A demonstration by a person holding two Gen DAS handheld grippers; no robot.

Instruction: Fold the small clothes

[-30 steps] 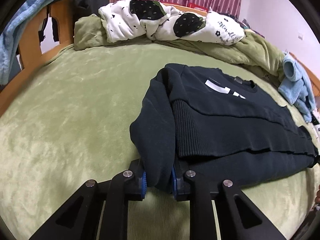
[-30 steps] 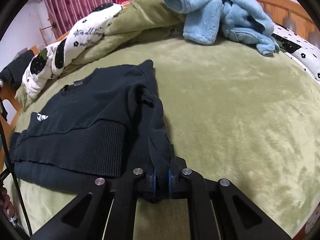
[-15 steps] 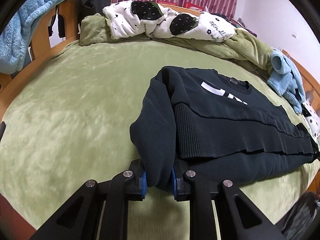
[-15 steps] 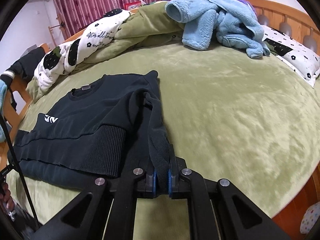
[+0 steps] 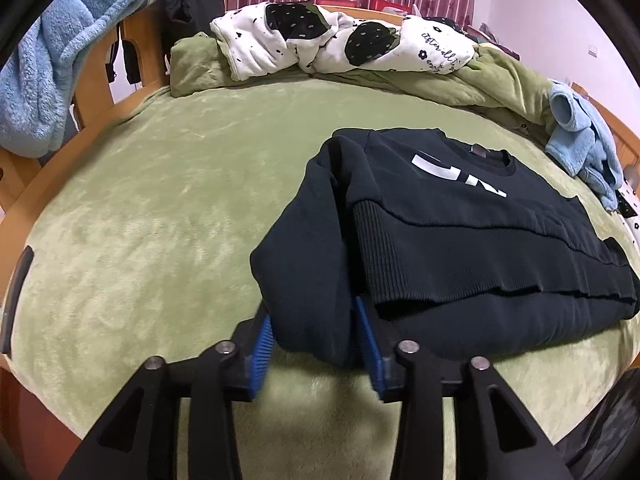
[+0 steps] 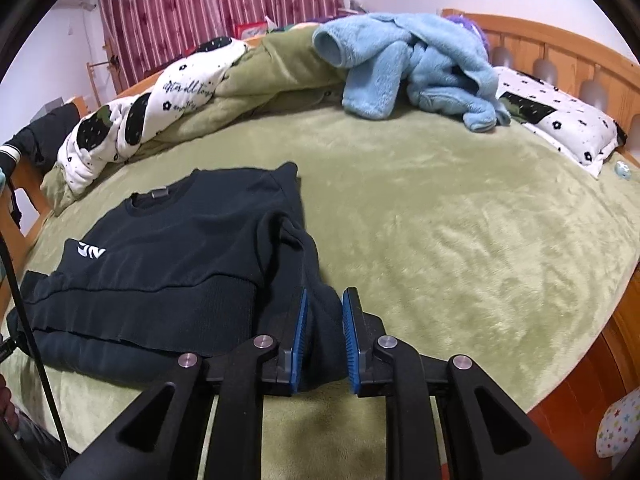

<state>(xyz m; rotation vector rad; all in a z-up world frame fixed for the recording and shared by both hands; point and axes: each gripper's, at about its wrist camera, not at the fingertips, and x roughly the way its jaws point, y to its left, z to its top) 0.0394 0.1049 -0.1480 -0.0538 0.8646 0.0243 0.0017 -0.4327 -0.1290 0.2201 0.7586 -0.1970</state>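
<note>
Left wrist: sweater [image 5: 460,240] hides tool [image 5: 316,344] tips.

Home bedroom. Wooden-framed bed [image 6: 560,40] under a green blanket [image 6: 460,220], patterned pillow [image 6: 560,124], rumpled quilt [image 5: 340,40], striped red curtains [image 6: 200,12], blue fleece clothes [image 6: 412,68] heaped about.

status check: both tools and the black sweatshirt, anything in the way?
Left tool open, right tool open, each straddling a folded corner. Black sweatshirt folded, flat on green bedspread. Nothing blocking; blue fleece well clear.
</note>
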